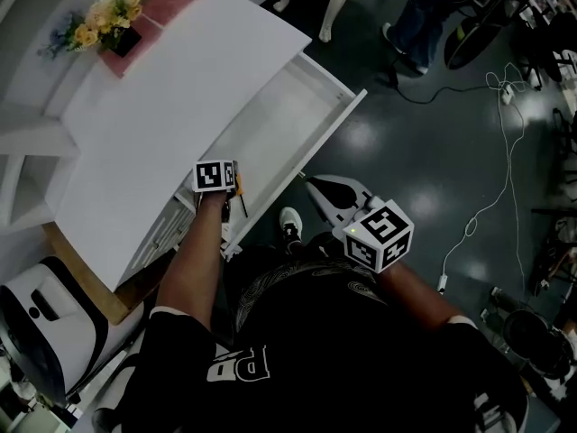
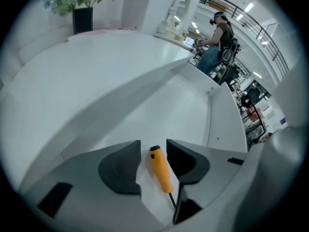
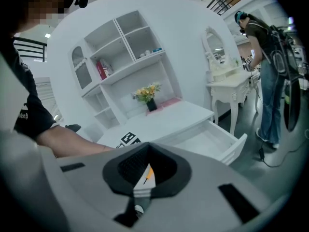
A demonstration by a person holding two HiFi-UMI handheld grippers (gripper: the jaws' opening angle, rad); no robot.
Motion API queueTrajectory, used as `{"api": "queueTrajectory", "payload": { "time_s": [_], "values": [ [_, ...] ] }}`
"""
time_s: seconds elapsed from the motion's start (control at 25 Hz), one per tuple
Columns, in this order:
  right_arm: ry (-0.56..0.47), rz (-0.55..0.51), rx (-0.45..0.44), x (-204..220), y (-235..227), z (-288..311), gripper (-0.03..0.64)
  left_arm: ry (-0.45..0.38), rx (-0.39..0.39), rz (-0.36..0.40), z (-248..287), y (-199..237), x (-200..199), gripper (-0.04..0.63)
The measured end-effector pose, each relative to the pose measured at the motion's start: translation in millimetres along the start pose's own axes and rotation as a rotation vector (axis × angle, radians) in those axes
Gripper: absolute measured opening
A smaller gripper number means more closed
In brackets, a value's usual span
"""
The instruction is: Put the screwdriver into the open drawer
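Screwdriver (image 2: pixel 160 170) is lying in the drawer (image 2: pixel 193 105), left gripper (image 2: pixel 153 144) jaws wide open around it (no grip). Right gripper (image 3: pixel 147 149) is closed on nothing.

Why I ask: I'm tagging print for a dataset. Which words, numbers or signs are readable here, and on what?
"PR", roughly, upside down and partly hidden: black shirt.
Sleeve print: too blurred to read.
Left cube, right cube: square markers only, no letters.
Shelf items: too small to read.
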State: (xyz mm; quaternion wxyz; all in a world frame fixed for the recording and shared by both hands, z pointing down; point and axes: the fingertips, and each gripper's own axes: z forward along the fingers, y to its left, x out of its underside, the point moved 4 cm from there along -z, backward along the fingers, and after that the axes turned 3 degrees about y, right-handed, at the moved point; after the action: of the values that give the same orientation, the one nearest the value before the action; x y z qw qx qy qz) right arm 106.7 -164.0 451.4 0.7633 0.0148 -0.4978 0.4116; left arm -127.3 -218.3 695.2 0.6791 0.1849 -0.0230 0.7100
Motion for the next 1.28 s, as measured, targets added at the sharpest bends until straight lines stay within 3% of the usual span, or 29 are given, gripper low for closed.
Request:
{"api": "queueTrajectory", "payload": {
  "time_s": [0.28,0.64,1.28],
  "values": [
    [-0.039,-0.038,-0.042,-11,17,-2,0.011,-0.038,-0.006,-0.001,-30,2,8,0.144],
    [-0.061,-0.084,-0.098,-21,37,-5,0.011,-0.080,-0.003,-0.036,-73,2,27,0.032],
    [-0.063,-0.173,-0.227,-23,92,5,0.011,-0.292,0.106,-0.037,-176,-28,57,0.015]
  ]
}}
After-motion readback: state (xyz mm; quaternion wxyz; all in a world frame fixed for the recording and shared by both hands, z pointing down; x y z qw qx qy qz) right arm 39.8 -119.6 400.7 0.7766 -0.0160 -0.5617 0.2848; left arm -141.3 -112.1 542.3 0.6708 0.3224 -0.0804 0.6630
